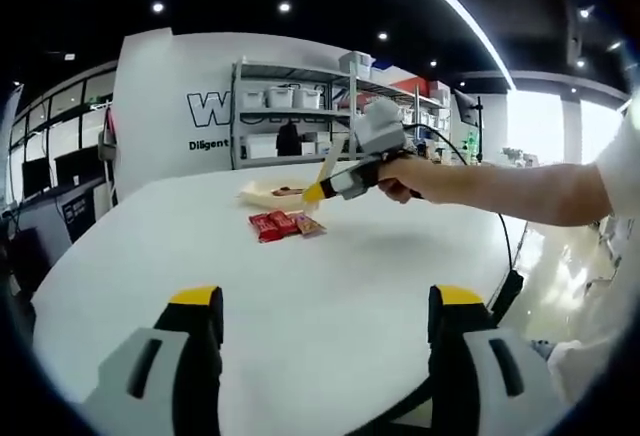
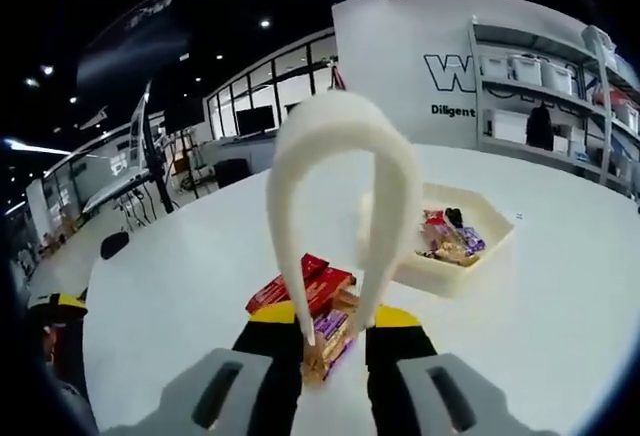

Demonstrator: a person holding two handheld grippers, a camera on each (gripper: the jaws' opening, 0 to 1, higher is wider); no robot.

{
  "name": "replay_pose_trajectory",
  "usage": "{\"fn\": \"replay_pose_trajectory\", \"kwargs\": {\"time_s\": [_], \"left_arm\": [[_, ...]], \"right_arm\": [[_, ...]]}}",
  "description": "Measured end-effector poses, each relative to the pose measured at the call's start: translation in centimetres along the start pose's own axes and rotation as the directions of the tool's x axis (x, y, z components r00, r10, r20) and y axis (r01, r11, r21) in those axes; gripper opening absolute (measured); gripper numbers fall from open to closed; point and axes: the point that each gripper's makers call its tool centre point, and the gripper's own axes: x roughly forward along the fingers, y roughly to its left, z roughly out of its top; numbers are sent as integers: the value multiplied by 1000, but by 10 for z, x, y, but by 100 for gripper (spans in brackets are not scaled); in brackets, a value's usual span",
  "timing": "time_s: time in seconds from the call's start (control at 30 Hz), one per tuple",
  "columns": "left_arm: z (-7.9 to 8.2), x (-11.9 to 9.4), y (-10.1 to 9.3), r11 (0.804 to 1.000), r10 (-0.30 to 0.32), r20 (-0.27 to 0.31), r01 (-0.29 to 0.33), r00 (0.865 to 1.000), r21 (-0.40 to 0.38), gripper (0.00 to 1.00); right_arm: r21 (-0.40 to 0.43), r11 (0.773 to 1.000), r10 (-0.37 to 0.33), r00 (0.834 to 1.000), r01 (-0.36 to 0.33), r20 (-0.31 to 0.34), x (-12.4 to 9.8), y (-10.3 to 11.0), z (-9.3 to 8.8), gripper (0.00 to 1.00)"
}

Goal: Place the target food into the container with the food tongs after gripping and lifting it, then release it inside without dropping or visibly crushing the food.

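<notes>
Left gripper view: left gripper (image 1: pixel 327 328) hovering over the near part of the white table (image 1: pixel 180 256), jaws spread wide, nothing between them. Right gripper (image 1: pixel 350 178) showing beyond, gripped by a hand (image 1: pixel 403 176), reaching over the table's far middle with cream food tongs (image 1: pixel 330 164) in its jaws. Red snack packets (image 1: pixel 273 225) lying flat just below it, a brown packet (image 1: pixel 309 224) touching them on the right; shallow tray (image 1: pixel 262 194) sitting just behind, toward the far edge. Right gripper view: right gripper (image 2: pixel 331 336) clamped on the tongs (image 2: pixel 340 191), loop end arching upward toward the camera. Tong arms squeezed partway, tips down beside a purple-and-tan packet (image 2: pixel 330 341) on the table; contact with it impossible to tell. Red packets (image 2: pixel 305 284) just past it. Container (image 2: pixel 478 246) resting right of the tongs, near them, holding assorted wrapped snacks (image 2: pixel 448 238).
</notes>
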Motion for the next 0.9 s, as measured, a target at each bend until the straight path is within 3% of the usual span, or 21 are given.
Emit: {"fn": "replay_pose_trajectory", "kwargs": {"time_s": [0.2, 0.33, 0.9], "left_arm": [[-3, -1, 1, 1000, 1, -6, -1, 1000, -4, 83], [-1, -1, 2, 1000, 3, -1, -3, 1000, -4, 83], [0, 3, -2, 1000, -6, -9, 7, 1000, 5, 83]], "right_arm": [[-12, 1000, -1, 1000, 1, -3, 3, 2, -2, 17], [-70, 997, -19, 1000, 17, -24, 3, 1, -9, 17], [-36, 998, -47, 999, 46, -22, -10, -27, -10, 17]]}}
